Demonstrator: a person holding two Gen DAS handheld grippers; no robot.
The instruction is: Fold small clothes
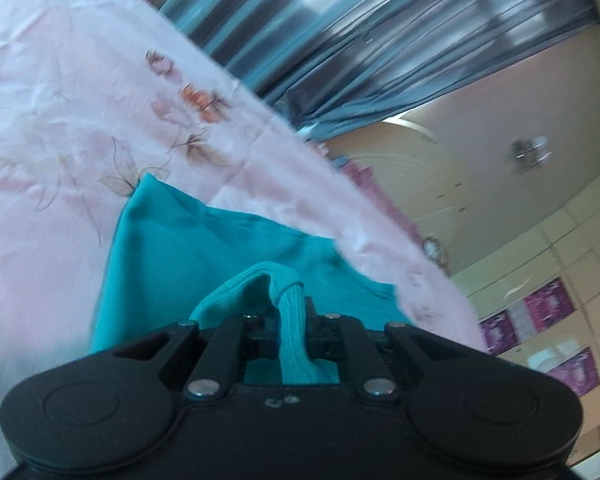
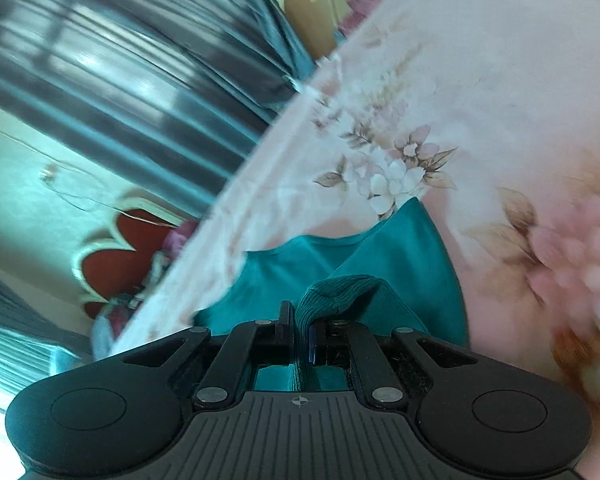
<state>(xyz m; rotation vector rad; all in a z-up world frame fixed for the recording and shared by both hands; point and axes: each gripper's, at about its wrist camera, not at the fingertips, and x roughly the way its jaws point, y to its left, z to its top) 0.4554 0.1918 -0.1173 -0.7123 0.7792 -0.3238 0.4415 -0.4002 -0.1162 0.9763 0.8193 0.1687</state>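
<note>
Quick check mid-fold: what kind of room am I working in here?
Most likely a bedroom in a home. The teal garment lies on a pink floral bedsheet, grey-blue curtains hang behind it, and pale cabinet doors line one wall.

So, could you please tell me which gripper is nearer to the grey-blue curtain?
Neither clearly. The left gripper and right gripper are each shut on the teal garment's ribbed edge over the floral sheet, with the curtain beyond it.

Grey-blue curtains (image 1: 380, 40) hang behind a bed's pink floral sheet (image 1: 60, 100), beside cream walls (image 1: 460, 160).
</note>
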